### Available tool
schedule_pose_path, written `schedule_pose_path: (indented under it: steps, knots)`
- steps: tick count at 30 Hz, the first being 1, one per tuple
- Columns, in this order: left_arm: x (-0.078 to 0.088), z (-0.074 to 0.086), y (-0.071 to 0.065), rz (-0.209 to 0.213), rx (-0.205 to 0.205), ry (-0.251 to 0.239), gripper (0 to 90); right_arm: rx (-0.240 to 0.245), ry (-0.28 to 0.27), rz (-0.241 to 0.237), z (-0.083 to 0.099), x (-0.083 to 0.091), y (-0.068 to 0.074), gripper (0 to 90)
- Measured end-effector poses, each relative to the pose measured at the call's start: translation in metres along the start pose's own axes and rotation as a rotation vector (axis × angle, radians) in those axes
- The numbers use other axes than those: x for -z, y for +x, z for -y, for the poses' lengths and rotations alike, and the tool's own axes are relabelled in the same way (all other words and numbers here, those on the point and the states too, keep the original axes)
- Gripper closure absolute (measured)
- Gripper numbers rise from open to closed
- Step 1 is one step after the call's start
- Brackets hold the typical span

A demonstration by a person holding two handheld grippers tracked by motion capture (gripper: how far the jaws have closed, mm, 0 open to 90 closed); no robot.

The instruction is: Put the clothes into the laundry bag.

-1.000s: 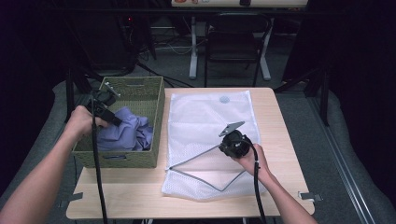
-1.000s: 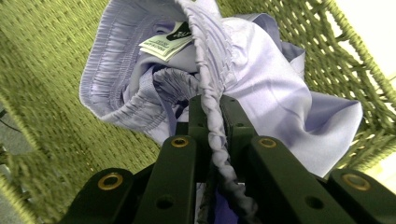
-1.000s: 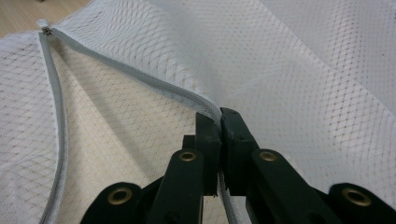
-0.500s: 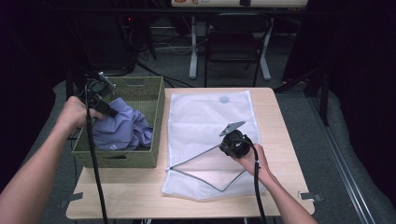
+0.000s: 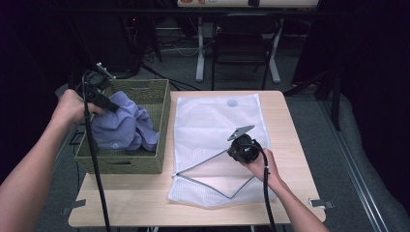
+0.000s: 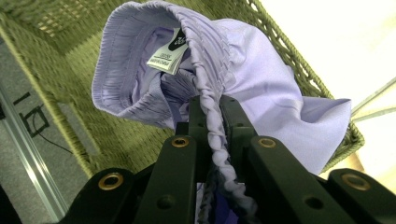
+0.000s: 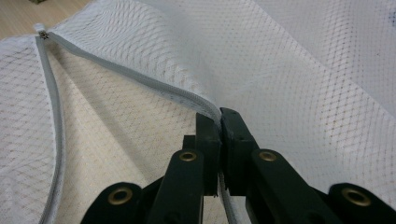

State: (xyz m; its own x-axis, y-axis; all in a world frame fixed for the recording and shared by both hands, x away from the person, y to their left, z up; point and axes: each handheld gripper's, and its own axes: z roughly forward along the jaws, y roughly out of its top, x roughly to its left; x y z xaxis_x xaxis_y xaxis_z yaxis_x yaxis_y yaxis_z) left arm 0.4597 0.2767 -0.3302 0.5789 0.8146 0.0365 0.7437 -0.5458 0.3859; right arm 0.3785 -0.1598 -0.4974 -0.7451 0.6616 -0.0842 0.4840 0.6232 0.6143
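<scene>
A lavender garment [image 5: 123, 126] hangs partly out of the green woven basket [image 5: 154, 162] at the table's left. My left gripper [image 5: 109, 104] is shut on its gathered waistband [image 6: 212, 123], which runs between the jaws; a white label [image 6: 167, 56] shows inside the band. A white mesh laundry bag [image 5: 217, 116] lies flat on the table's right half, its grey zipper [image 5: 203, 162] unzipped. My right gripper [image 5: 237, 145] is shut on the zipper's upper edge [image 7: 212, 112] and holds the bag's top layer up a little.
The basket [image 6: 65, 93] fills the table's left side, close against the bag. Bare wood [image 5: 135, 200] runs along the table's front edge. A black chair [image 5: 239, 43] and a table's legs stand beyond the far edge.
My left gripper has risen, pulling the lavender garment higher out of the basket. The right gripper and the mesh bag have stayed where they were.
</scene>
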Motion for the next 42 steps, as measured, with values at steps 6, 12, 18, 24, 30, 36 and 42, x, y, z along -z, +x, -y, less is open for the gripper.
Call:
schedule_pose_path:
  steps: [6, 12, 18, 24, 30, 36, 42]
  knots:
    - [0.01, -0.005, 0.001, -0.001, 0.0, 0.007, 85.1, 0.005, -0.002, 0.0, 0.0, 0.001, 0.0, 87.0]
    - [0.025, -0.012, 0.004, -0.014, 0.007, 0.001, 85.0, 0.003, -0.001, 0.0, 0.0, 0.0, 0.0, 87.0]
    - [0.044, -0.021, 0.004, -0.037, 0.002, -0.019, 85.0, 0.003, 0.0, -0.002, 0.001, 0.0, -0.001, 87.0]
    - [0.06, -0.026, 0.004, -0.049, 0.001, -0.033, 85.1, 0.0, -0.001, 0.001, 0.001, 0.001, -0.001, 87.0]
    - [0.077, -0.032, 0.003, -0.065, -0.001, -0.057, 85.1, -0.007, 0.0, -0.001, 0.001, 0.0, -0.002, 87.1]
    - [0.087, -0.036, 0.001, -0.07, -0.005, -0.071, 85.1, -0.004, -0.004, -0.001, 0.001, 0.001, -0.002, 87.1]
    - [0.1, -0.043, -0.003, -0.075, -0.01, -0.095, 85.1, -0.007, 0.001, -0.002, 0.001, 0.0, -0.002, 87.1]
